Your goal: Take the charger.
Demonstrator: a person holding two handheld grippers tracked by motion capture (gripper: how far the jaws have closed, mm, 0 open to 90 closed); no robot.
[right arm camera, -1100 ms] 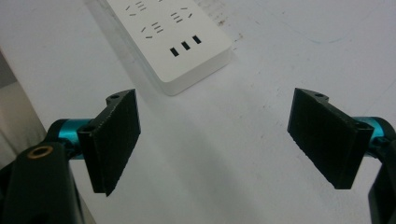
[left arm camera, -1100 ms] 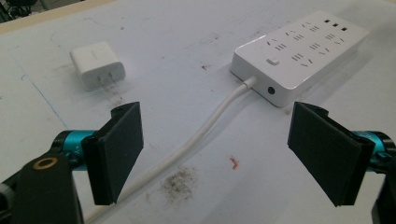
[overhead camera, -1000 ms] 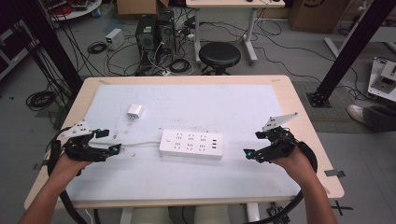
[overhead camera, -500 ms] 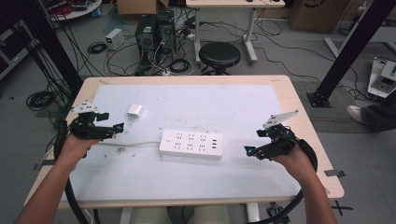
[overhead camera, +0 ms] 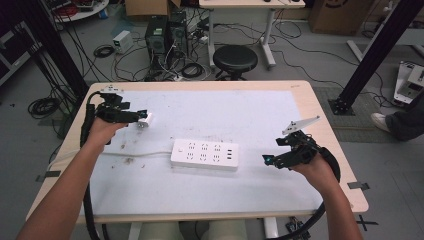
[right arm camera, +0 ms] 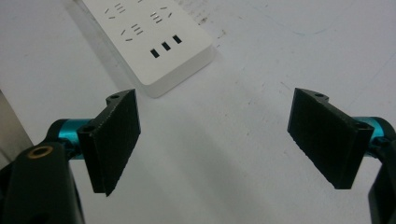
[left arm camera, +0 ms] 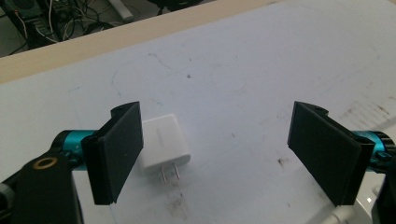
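A small white plug adapter (overhead camera: 144,120) lies on the white mat at the table's back left, its two metal prongs pointing toward me in the left gripper view (left arm camera: 164,144). My left gripper (overhead camera: 140,115) is open right beside it; the adapter sits just inside the left jaw (left arm camera: 219,154). A white power strip (overhead camera: 204,154) lies flat in the middle of the mat, its cable running off to the left. My right gripper (overhead camera: 268,160) hovers open to the right of the strip, whose end with three small slots (right arm camera: 154,37) lies ahead of the jaws (right arm camera: 217,144).
The white mat (overhead camera: 250,115) covers most of the wooden table (overhead camera: 320,115). Brown smudges mark the mat left of the strip (overhead camera: 129,160). Beyond the far edge stand a black stool (overhead camera: 235,58), a computer tower (overhead camera: 156,32) and tangled cables.
My left gripper has travelled from the table's left front toward the back and right, ending at the adapter. The right gripper has held its place beside the strip.
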